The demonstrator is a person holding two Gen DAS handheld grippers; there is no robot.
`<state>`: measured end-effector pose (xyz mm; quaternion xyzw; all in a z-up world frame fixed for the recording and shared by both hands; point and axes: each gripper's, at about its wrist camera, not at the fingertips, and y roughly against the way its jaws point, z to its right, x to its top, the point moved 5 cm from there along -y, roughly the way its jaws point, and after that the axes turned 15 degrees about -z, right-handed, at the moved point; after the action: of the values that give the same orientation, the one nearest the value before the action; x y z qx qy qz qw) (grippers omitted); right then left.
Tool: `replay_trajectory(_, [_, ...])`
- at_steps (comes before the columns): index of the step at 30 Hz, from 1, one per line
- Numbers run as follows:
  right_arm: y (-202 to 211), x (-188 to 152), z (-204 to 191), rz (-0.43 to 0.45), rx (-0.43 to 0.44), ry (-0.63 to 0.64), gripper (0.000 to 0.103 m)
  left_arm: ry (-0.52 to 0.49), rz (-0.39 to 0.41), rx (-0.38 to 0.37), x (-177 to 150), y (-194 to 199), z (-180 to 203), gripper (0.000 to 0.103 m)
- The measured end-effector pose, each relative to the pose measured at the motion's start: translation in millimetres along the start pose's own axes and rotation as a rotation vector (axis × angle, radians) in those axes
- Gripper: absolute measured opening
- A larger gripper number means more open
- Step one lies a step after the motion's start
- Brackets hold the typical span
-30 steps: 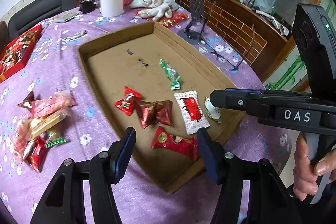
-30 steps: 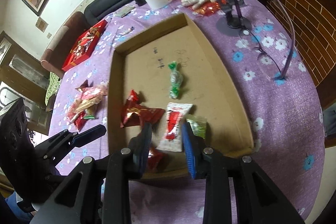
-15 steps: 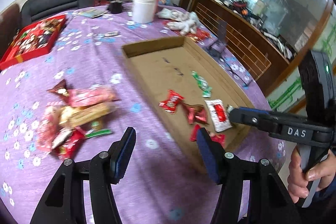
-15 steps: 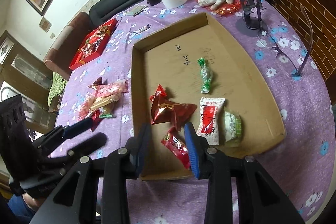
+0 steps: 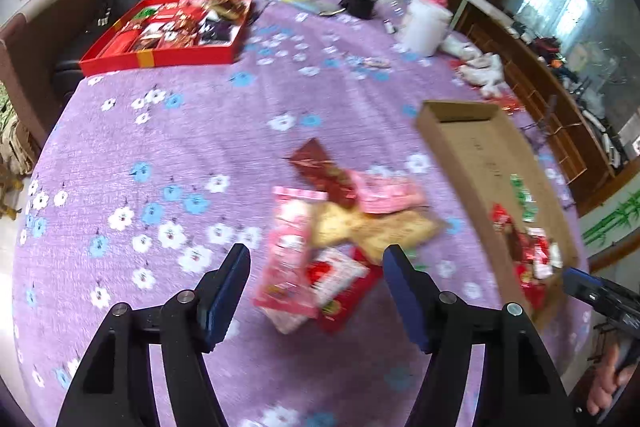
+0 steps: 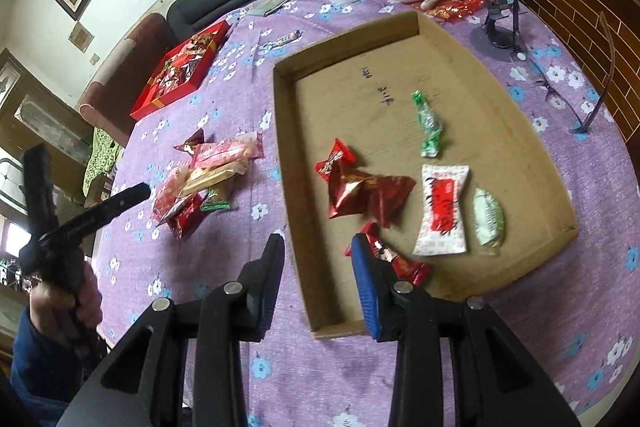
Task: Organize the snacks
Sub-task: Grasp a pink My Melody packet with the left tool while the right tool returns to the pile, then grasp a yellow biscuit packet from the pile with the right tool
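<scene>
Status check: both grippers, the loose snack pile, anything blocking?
Left gripper opening, empty, above loose snack pile on purple cloth. Right gripper empty, straddling shallow cardboard tray wall. Nothing blocking.

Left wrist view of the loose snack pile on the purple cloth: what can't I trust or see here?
- Loose snack pile: motion blur; wrapper edges and overlaps unreadable.
- Brown cardboard tray: its snacks smeared, near corner behind the right gripper.
- Left gripper: jaws opening, nothing between them; height above the pile unclear.
- Red gift box: contents too small.
</scene>
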<state>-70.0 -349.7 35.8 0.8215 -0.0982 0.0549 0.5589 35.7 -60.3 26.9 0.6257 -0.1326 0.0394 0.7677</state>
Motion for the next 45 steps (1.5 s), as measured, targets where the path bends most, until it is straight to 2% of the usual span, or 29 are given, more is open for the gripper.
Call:
replay_trajectory(5, [-1.3, -4.3, -2.7, 0.008, -0.011, -0.016, 0.034, -0.026, -0.065, 0.02, 13.0, -33.8, -10.0, 0.072])
replay_trajectory(7, [-0.1, -5.3, -2.9, 0.013, -0.013, -0.02, 0.034, -0.024, -0.072, 0.011, 17.1, -43.0, -13.4, 0.063])
replay_trajectory(9, [0.8, -5.9, -4.4, 0.015, -0.013, -0.019, 0.034, -0.019, -0.089, 0.0, 19.1, -50.8, -16.7, 0.033])
replay_trajectory(10, [0.5, -5.2, -6.3, 0.014, -0.01, -0.016, 0.034, -0.02, -0.094, -0.007, 19.1, -53.8, -17.9, 0.027])
replay_trajectory(12, [-0.8, -3.1, -11.1, 0.009, -0.006, -0.006, 0.034, -0.031, -0.075, -0.005, 17.3, -51.5, -18.2, 0.024])
replay_trajectory(15, [-7.1, 4.8, -23.6, -0.012, 0.018, 0.02, 0.034, -0.038, -0.066, -0.001, 9.4, -45.9, -19.7, 0.024])
replay_trajectory(21, [-38.6, 42.4, -67.5, -0.096, 0.11, 0.098, 0.034, -0.019, -0.058, 0.018, -27.0, -30.2, -34.3, 0.024])
replay_trajectory(28, [-103.4, 106.5, -119.3, -0.203, 0.106, 0.177, 0.038, 0.016, -0.058, 0.026, -72.7, -13.6, -42.3, 0.024])
replay_trajectory(33, [-139.3, 122.6, -122.8, -0.273, 0.075, 0.173, 0.038, 0.027, -0.057, 0.023, -89.9, -9.5, -39.5, 0.024])
replay_trajectory(37, [-141.8, 105.5, -124.2, -0.313, 0.112, 0.17, 0.038, 0.037, -0.058, 0.025, -95.3, -8.9, -40.4, 0.024])
replay_trajectory(41, [-127.5, 60.3, -125.6, -0.341, 0.128, 0.186, 0.039, 0.049, -0.049, 0.018, -94.6, -7.5, -40.9, 0.024])
replay_trajectory(43, [-116.6, 39.6, -129.9, -0.343, 0.133, 0.238, 0.045, 0.053, -0.047, 0.013, -94.5, -7.7, -40.7, 0.024])
replay_trajectory(45, [-111.0, 27.7, -136.8, -0.357, 0.148, 0.295, 0.046, 0.058, -0.047, 0.011, -93.9, -8.6, -39.8, 0.024])
